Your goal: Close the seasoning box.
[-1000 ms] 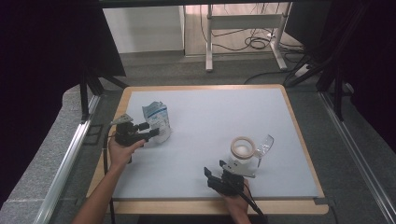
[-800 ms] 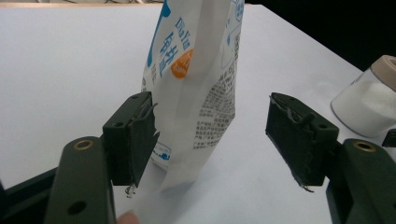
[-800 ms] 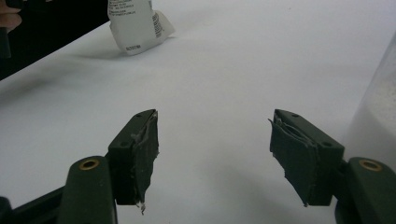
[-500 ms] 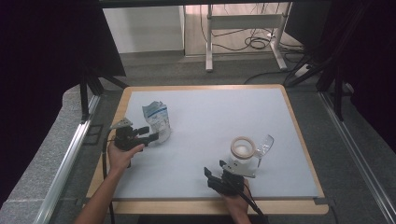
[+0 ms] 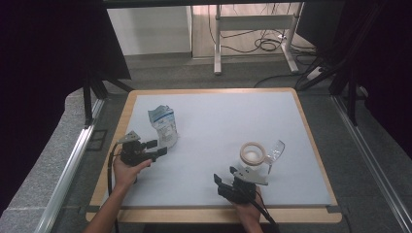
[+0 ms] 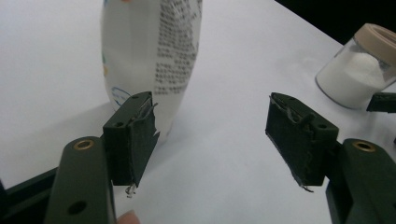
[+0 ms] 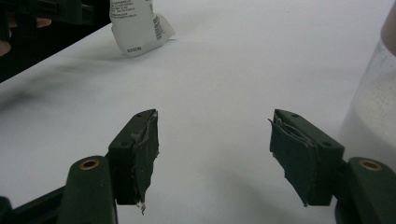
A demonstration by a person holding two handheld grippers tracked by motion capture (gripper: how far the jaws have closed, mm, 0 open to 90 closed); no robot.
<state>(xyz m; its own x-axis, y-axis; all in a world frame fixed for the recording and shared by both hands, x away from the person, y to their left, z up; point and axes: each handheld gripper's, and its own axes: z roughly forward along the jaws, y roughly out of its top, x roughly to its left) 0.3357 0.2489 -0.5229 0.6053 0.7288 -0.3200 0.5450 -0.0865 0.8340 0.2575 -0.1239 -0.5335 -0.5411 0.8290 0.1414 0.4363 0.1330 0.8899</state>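
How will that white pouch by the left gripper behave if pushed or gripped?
The pouch stands upright and tall on a narrow base, so a push up high would probably tip it. Its creased, bulging sides suggest soft film that would dent in a grip. It is likely light for its size.

Bench and surroundings around the work

A pale sheet [image 5: 218, 121] covers the bench [image 5: 209, 91] and lies under the left gripper [image 5: 158, 148] and the right gripper [image 5: 228, 174]; the bench's wooden rim frames it on all sides. Far ahead of both grippers, past the bench, black cables [image 5: 265, 44] lie on the grey floor [image 5: 160, 65] around a white metal stand [image 5: 252, 22]. Outward from the left gripper run a metal rail [image 5: 73, 165] and a speckled grey ledge [image 5: 39, 179], with a dark curtain [image 5: 48, 48] beyond.
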